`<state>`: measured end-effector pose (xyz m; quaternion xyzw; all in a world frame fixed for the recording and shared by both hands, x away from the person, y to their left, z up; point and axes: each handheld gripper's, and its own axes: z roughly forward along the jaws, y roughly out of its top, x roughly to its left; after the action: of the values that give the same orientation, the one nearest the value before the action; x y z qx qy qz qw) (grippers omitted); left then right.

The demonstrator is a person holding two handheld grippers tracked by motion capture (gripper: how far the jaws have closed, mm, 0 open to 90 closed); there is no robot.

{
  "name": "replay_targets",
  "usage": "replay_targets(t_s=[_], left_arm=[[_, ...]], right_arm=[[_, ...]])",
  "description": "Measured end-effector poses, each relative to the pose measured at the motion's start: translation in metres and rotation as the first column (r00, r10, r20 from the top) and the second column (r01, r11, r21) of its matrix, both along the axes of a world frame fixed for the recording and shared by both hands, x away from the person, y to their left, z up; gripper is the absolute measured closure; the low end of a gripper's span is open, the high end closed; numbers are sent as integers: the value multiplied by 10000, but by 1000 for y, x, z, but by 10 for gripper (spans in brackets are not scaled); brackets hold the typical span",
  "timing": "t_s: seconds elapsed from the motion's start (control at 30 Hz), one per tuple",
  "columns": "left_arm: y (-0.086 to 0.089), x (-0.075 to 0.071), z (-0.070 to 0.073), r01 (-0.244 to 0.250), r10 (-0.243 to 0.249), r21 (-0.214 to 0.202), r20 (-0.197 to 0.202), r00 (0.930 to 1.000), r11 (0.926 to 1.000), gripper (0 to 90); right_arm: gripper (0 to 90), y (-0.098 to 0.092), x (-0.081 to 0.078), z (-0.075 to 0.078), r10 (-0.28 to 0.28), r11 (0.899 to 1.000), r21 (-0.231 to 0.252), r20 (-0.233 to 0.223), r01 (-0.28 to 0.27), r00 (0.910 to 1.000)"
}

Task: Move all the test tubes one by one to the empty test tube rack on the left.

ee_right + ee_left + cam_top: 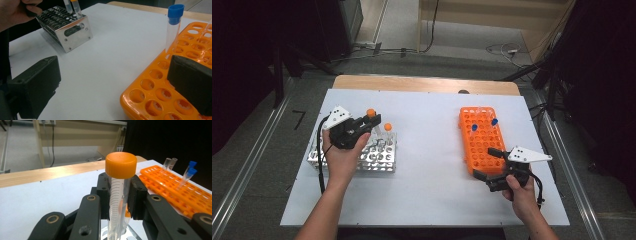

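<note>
Bare white table (pixel 432 150) between metal rack (pixel 379 159) and orange rack (pixel 482 140)

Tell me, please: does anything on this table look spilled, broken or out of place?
Nothing stands out. The metal rack and orange rack sit flat, their tubes upright; the left tongs hold an orange-capped tube intact.

Orange-capped tube (pixel 119 182) in black jaws; silver metal rack (pixel 379 157); orange rack (pixel 479 145) holding 2 blue-capped tubes (pixel 494 121).

Laboratory-type test setting: a white-topped table (pixel 432 190) bears an orange tube rack (pixel 479 142) with blue-capped tubes (pixel 494 121) and a metal tube rack (pixel 379 159), with loose floor cables (pixel 504 50) and aluminium rails (pixel 242 180) alongside.
</note>
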<state>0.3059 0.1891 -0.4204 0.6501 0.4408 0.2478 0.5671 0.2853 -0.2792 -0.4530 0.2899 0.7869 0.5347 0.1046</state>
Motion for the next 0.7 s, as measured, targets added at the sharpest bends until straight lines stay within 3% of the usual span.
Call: replay_targets(t_s=[0.37, 0.57, 0.7], left_arm=[[-7, 10, -9, 16, -7, 359, -251, 9997, 9994, 744], [-9, 10, -11, 182, -150, 624, -525, 9985, 9979, 743], [-10, 11, -13, 192, -109, 897, -916, 9957, 9958, 741]], right_arm=[[0, -1, 1, -1, -51, 10000, -3, -72, 51, 10000], [0, -1, 2, -2, -61, 10000, -19, -92, 61, 9999], [0, -1, 2, -3, -82, 10000, -36, -101, 82, 9999]])
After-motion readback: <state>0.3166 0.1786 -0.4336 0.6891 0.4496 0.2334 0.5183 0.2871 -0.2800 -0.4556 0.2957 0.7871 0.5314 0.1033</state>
